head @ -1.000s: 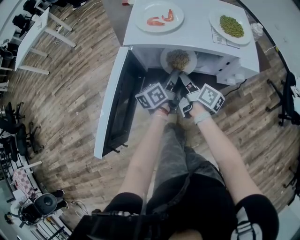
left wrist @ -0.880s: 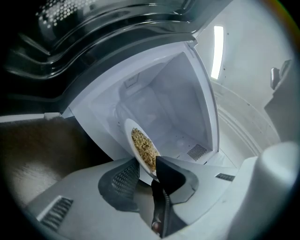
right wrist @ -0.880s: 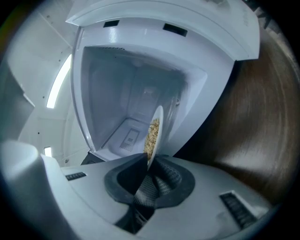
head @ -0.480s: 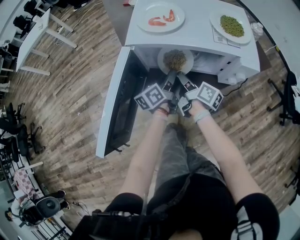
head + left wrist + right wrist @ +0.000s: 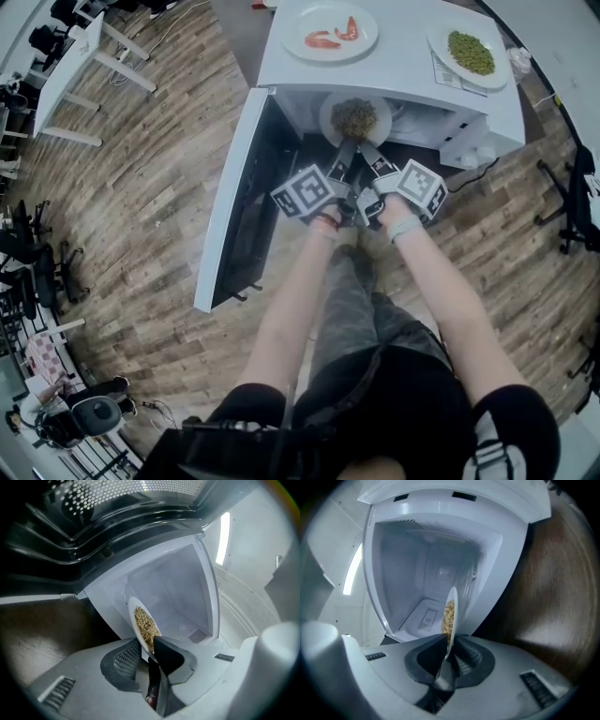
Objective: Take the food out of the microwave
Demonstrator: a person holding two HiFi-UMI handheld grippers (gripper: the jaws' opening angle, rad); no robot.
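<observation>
A white plate of brown grain food (image 5: 354, 118) sits at the mouth of the open white microwave (image 5: 403, 66). Both grippers hold its near rim side by side. My left gripper (image 5: 342, 156) has just been closing its jaws, and the plate's rim (image 5: 137, 620) is pinched between them (image 5: 146, 651). My right gripper (image 5: 369, 156) is shut on the rim too. In the right gripper view the plate (image 5: 451, 613) stands edge-on between the pads (image 5: 449, 654), with the microwave's bare cavity behind it.
The microwave door (image 5: 236, 202) hangs open at the left of the grippers. On top of the microwave are a plate of shrimp (image 5: 328, 31) and a plate of green peas (image 5: 472, 53). Wooden floor lies all round; desks and chairs stand far left.
Both grippers stay at the plate's near rim in the microwave mouth. Only the head view has shifted slightly.
</observation>
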